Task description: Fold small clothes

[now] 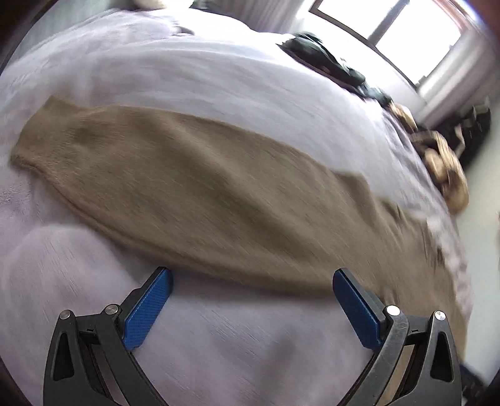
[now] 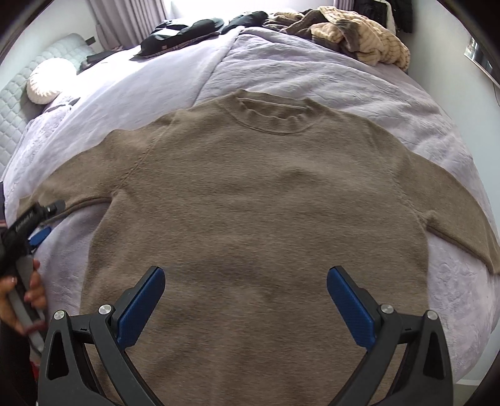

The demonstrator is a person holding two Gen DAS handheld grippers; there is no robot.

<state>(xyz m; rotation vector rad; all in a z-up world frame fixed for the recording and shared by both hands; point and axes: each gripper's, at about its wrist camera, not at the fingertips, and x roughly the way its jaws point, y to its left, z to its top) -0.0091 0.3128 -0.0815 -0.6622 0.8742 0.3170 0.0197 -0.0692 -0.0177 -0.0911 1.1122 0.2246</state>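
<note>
Bedroom, with a bed under a pale lilac cover, a window beyond and a padded headboard at far left. Tan sweater laid flat on the cover, collar away from the right wrist camera, sleeves spread to both sides. Right gripper above the lower body of the sweater, blue pads wide apart, empty. Left gripper just beside the edge of the outstretched sleeve, jaws apart, empty; view blurred. Dark clothes and a striped cream garment heaped at the far edge.
</note>
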